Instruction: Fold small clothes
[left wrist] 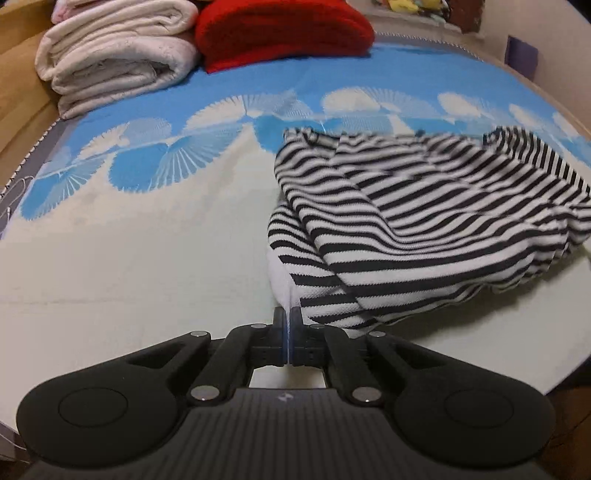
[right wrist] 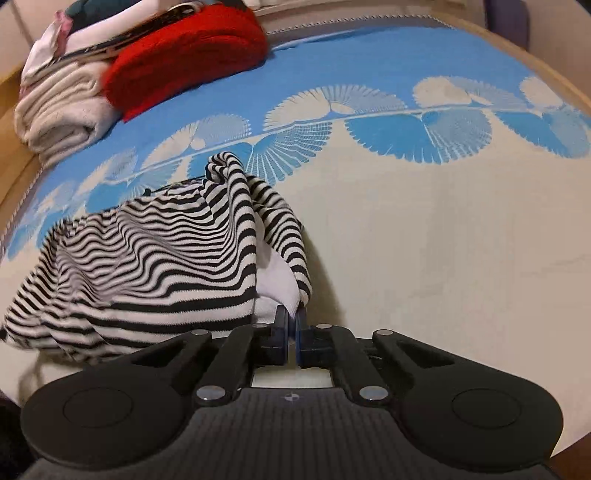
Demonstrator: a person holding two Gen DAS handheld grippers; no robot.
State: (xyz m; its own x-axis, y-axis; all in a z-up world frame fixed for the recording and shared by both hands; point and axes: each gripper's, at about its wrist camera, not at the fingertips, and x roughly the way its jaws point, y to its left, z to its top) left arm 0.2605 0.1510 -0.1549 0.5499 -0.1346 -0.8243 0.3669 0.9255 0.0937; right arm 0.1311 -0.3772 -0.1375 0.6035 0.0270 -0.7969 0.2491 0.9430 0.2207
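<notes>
A small black-and-white striped garment (left wrist: 417,221) lies rumpled on the bed, partly lifted at its near edge. My left gripper (left wrist: 287,314) is shut on a white corner of the cloth at the garment's near left side. In the right wrist view the same striped garment (right wrist: 155,258) spreads to the left, and my right gripper (right wrist: 292,317) is shut on its white near right corner. The cloth rises from both sets of pads and sags between them. The other gripper is hidden in each view.
The bed carries a cream and blue sheet (left wrist: 147,240) with fan shapes. A folded white blanket (left wrist: 114,51) and a red cushion (left wrist: 280,33) sit at the far left. More clothes lie piled on the blanket (right wrist: 110,26). The bed's near edge runs close on the right (left wrist: 535,384).
</notes>
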